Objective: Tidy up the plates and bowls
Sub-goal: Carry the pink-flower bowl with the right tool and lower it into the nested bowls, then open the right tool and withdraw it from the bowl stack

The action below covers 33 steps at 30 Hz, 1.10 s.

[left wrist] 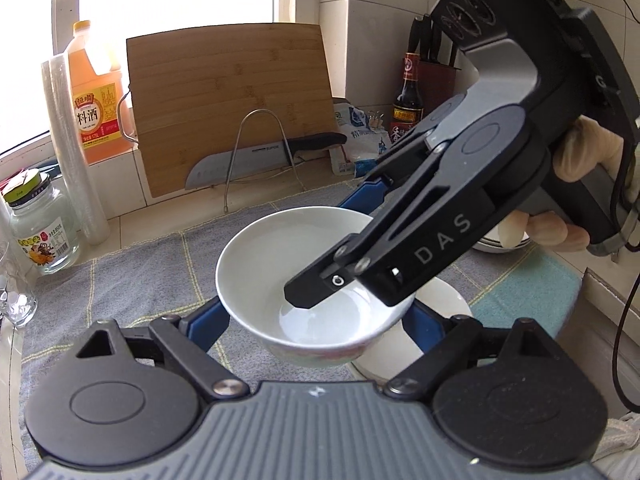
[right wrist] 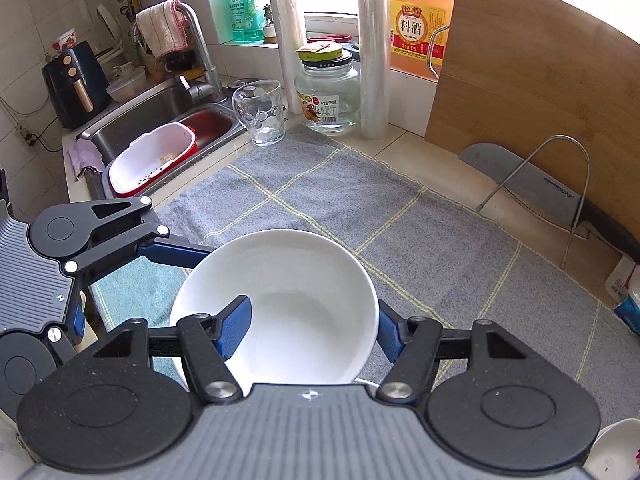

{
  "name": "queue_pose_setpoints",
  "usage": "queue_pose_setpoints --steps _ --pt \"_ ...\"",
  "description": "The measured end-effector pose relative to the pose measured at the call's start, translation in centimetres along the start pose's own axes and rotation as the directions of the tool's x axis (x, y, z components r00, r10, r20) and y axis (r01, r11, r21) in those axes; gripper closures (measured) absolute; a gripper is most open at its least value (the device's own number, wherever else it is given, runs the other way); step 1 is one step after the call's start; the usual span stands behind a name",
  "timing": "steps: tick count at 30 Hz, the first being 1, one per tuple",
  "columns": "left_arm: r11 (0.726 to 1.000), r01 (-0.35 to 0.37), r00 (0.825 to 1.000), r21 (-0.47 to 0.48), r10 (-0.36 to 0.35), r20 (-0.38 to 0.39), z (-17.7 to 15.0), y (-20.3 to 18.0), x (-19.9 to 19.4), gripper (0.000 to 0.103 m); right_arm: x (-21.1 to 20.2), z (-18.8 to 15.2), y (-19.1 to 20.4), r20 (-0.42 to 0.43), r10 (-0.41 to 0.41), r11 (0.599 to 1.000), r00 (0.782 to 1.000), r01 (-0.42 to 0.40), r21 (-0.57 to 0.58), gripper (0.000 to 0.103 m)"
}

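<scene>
A white bowl (left wrist: 280,264) is held above the grey towel (left wrist: 140,280); it also shows in the right wrist view (right wrist: 288,300). My left gripper (left wrist: 316,322) has its blue fingers (left wrist: 210,322) on both sides of the bowl's outer wall. My right gripper (right wrist: 312,328) straddles the bowl's near rim, one blue finger (right wrist: 236,330) inside and the other outside. The right gripper also shows in the left wrist view (left wrist: 352,256), reaching into the bowl from the right. A second white bowl (left wrist: 436,304) sits below on the towel.
A bamboo cutting board (left wrist: 232,112) and a knife (left wrist: 260,158) lean on a wire rack at the back. A glass jar (right wrist: 328,92), a glass mug (right wrist: 260,112), film rolls and a cooking-wine jug (right wrist: 420,20) stand by the window. The sink (right wrist: 160,120) lies to the left. Stacked dishes (left wrist: 500,242) sit at right.
</scene>
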<state>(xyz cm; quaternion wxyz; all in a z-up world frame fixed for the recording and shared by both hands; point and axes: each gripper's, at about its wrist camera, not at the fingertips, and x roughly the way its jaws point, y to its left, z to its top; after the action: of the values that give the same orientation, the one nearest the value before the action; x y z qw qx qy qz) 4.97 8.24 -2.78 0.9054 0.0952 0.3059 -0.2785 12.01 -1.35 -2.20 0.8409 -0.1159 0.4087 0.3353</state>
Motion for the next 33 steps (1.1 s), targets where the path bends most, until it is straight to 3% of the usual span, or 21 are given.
queue_pose_setpoints --steps 18,33 --pt "0.995 0.103 0.993 -0.004 -0.103 -0.056 -1.2 -5.2 2.7 0.011 -3.3 -6.6 -2.5 -0.017 -0.035 0.994 0.999 0.037 0.099 0.032" --pt "0.996 0.086 0.995 -0.007 -0.086 -0.044 -1.7 -4.9 3.1 0.011 -1.9 -6.6 -2.9 -0.023 -0.030 0.995 0.999 0.032 0.096 0.032"
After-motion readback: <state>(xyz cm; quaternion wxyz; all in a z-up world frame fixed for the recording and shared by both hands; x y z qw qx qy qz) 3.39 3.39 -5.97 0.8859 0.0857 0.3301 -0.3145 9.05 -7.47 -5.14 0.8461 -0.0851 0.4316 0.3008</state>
